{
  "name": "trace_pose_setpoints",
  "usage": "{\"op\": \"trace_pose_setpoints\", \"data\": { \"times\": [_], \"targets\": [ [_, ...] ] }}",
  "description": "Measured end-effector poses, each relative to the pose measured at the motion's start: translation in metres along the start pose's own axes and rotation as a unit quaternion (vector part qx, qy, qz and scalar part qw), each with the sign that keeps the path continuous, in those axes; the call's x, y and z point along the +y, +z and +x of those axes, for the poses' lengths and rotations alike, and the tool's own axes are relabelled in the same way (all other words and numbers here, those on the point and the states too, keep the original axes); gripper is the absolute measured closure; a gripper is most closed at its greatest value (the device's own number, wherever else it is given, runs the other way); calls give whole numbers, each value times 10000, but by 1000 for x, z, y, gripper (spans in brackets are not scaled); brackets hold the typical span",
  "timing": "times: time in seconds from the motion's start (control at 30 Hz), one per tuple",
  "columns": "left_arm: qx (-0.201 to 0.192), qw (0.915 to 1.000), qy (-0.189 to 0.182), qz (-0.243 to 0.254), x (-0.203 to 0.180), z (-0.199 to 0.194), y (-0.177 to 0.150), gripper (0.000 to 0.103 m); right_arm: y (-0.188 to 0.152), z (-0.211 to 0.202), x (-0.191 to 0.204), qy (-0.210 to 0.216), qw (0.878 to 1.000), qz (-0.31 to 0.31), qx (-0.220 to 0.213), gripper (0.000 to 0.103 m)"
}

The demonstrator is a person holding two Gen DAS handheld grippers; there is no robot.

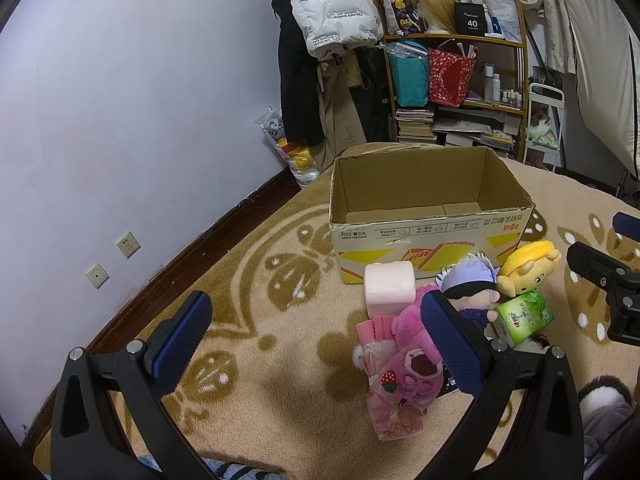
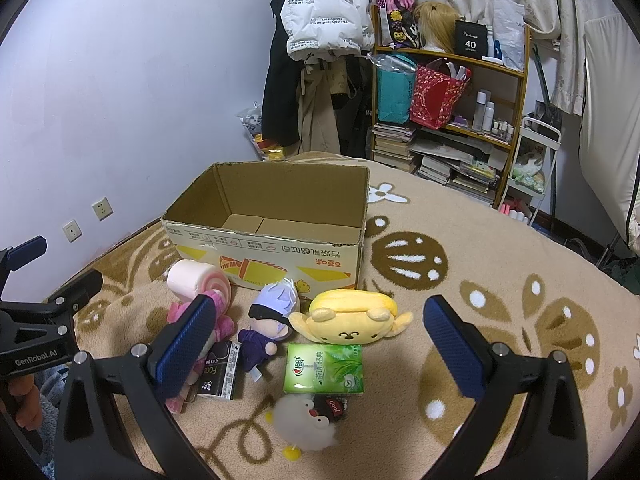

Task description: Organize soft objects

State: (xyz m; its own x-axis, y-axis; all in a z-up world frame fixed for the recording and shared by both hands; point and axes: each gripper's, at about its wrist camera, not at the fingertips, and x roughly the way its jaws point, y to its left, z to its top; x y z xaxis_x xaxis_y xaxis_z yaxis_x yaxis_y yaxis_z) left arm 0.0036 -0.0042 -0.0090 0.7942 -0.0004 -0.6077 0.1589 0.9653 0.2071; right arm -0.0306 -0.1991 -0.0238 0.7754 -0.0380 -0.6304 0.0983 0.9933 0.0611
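Note:
An open, empty cardboard box (image 1: 420, 236) (image 2: 276, 256) stands on the beige rug. In front of it lie soft toys: a pink swirl-roll cushion (image 1: 390, 286) (image 2: 192, 278), a pink bear (image 1: 416, 364) (image 2: 222, 322), a white-haired doll (image 1: 472, 286) (image 2: 272, 320), a yellow plush (image 1: 528, 266) (image 2: 352, 316), a green tissue pack (image 1: 524, 316) (image 2: 324, 368) and a fluffy white chick (image 2: 308, 420). My left gripper (image 1: 320, 344) is open above the rug, left of the pile. My right gripper (image 2: 320, 348) is open above the tissue pack.
A black packet (image 2: 220, 374) lies by the pink bear, and pink wrapped items (image 1: 384, 408) beside it. A shelf (image 1: 460, 92) with bags and books, hanging coats (image 2: 316, 60) and a white trolley (image 2: 528, 172) stand behind the rug. The wall is to the left.

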Motion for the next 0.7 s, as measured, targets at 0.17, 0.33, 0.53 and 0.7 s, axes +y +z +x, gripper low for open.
{"op": "trace_pose_setpoints", "data": {
  "times": [0.17,0.33,0.53,0.7],
  "targets": [
    [9,10000,-11,-17,-1,2,0,0,1,0,1,2,10000,-2,2,0],
    [30,10000,-77,-29,-2,0,-1,0,2,0,3,-7,10000,5,9,0],
    [73,9994,-325,13,-9,1,0,0,-1,6,-10,5,9999,129,21,0],
    [428,9965,-722,-65,-15,17,5,0,10,21,-15,-41,9996,197,179,0]
  ]
}}
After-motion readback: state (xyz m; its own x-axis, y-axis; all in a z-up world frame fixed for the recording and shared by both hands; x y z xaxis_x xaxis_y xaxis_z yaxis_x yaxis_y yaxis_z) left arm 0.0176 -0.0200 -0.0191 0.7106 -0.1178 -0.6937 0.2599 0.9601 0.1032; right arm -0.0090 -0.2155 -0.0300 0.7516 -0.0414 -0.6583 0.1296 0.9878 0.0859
